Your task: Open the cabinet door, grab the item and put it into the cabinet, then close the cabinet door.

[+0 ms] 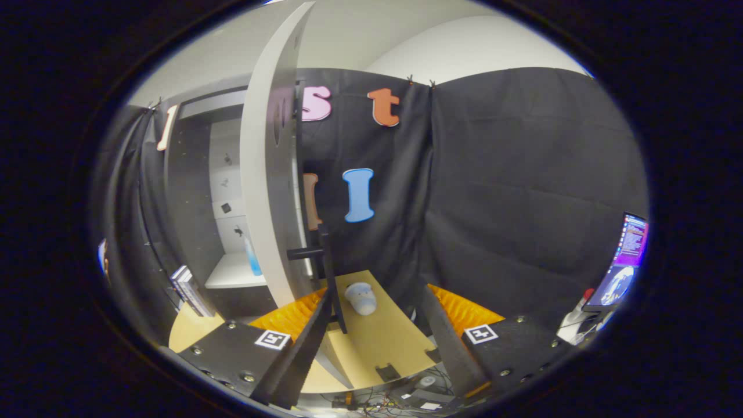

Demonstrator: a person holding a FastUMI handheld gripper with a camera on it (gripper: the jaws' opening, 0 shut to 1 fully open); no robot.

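A: On the left we had the cabinet [197, 191] standing open, pale shelves showing inside and a blue bottle [252, 258] on the low shelf.

B: And the cabinet door [270, 186] was swung well out, edge-on to us, its dark handle [325, 261] sticking out just ahead of our left finger.

A: Right. Our gripper [377, 331] was spread wide, nothing between the fingers, neither one pressing on the handle as far as we could tell.

B: So the door looked done. Next, we judged, was the item [361, 298], that pale soft thing lying on the wooden table [383, 342], near its far edge, just beyond the fingers and close to the door's foot.

A: We'd have said: keep the fingers wide, steer clear of the handle, come in low over the table edge and straddle it squarely before closing. It looked squashy, so a gentle pinch.

B: And off to the right sat a monitor [624, 261], well apart.
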